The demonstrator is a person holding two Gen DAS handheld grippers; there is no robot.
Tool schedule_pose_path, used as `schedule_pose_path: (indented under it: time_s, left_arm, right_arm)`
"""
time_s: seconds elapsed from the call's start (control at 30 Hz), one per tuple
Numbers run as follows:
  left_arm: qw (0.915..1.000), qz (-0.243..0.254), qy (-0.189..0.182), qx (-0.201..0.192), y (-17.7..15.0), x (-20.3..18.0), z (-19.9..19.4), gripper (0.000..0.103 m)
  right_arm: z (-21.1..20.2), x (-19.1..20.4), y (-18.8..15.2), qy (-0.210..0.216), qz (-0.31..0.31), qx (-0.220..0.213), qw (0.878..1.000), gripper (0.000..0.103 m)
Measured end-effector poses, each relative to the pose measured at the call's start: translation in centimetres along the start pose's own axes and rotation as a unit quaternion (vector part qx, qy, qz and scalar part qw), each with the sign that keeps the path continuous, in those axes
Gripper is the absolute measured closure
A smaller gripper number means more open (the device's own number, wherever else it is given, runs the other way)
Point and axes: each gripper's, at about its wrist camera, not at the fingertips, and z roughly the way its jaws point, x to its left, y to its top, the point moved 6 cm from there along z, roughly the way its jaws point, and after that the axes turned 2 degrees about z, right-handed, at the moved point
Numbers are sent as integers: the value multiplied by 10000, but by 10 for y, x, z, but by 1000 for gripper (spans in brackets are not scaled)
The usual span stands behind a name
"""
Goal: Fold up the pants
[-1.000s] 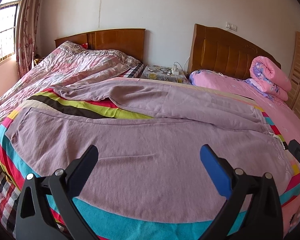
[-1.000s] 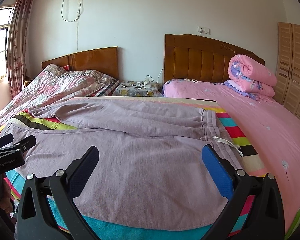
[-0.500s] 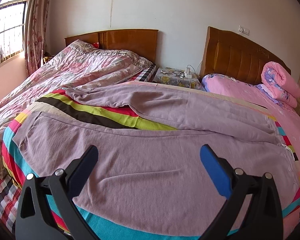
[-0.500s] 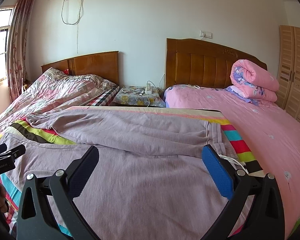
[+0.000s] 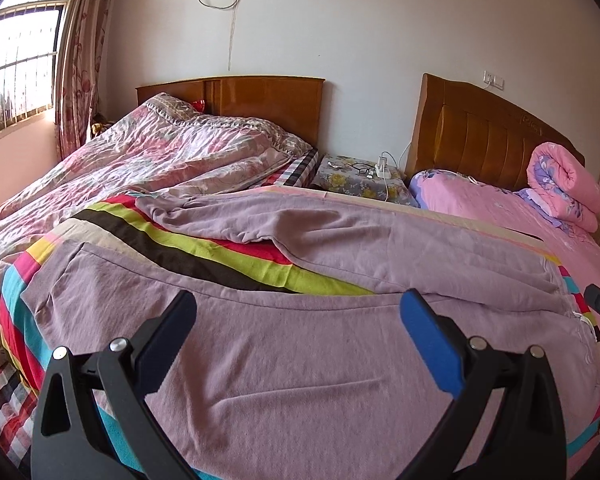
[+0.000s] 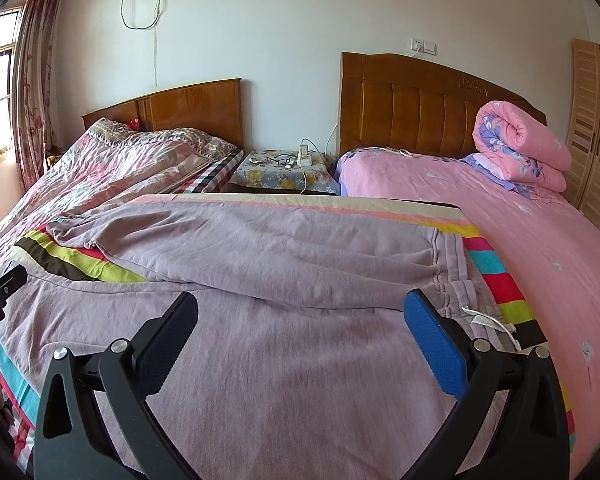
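Mauve pants (image 5: 300,360) (image 6: 292,344) lie spread on a striped blanket (image 5: 228,256) (image 6: 496,276), legs pointing left in a V, waistband with a white drawstring (image 6: 488,320) at the right. My left gripper (image 5: 298,312) hovers open over the near leg, nothing between its fingers. My right gripper (image 6: 300,312) hovers open over the seat area near the waistband. The tip of the right gripper shows at the right edge of the left wrist view, and the left gripper's tip at the left edge of the right wrist view.
A rumpled floral quilt (image 5: 148,168) covers the left bed. A nightstand (image 6: 284,172) with cables stands between two wooden headboards. On the pink bed at the right lies a rolled pink quilt (image 6: 520,148). A wardrobe (image 6: 596,128) stands at the far right.
Both grippers have moved forward and lower over the pants; the left wrist view has swung left, showing more of the leg ends. Both stay open. The pants have not moved.
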Motion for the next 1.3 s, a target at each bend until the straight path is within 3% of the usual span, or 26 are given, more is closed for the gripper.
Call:
schedule_pose_path:
  time_s: [0.4, 0.77, 0.87, 1.03, 1.23, 1.3]
  left_arm:
    - [9979, 389, 259, 452, 20, 7, 45, 1]
    - [9966, 427, -28, 706, 21, -10, 70, 1]
    - [9947, 332, -184, 960, 21, -18, 87, 1]
    - [9850, 443, -582, 1564, 20, -48, 132, 1]
    - [9651, 192, -1229, 2307, 47, -89, 205, 1]
    - [9585, 141, -1238, 2564, 54, -98, 236, 1]
  right_arm:
    - [42, 2, 17, 232, 64, 416, 9988, 4]
    - [50, 12, 18, 442, -162, 543, 9974, 4]
    - [62, 15, 24, 885, -371, 573, 9937, 4]
    - [116, 10, 46, 1747, -1314, 669, 9735, 4]
    - [234, 2, 77, 2081, -1784, 1398, 9515, 4]
    - [271, 3, 85, 2168, -1891, 1608, 9441, 4]
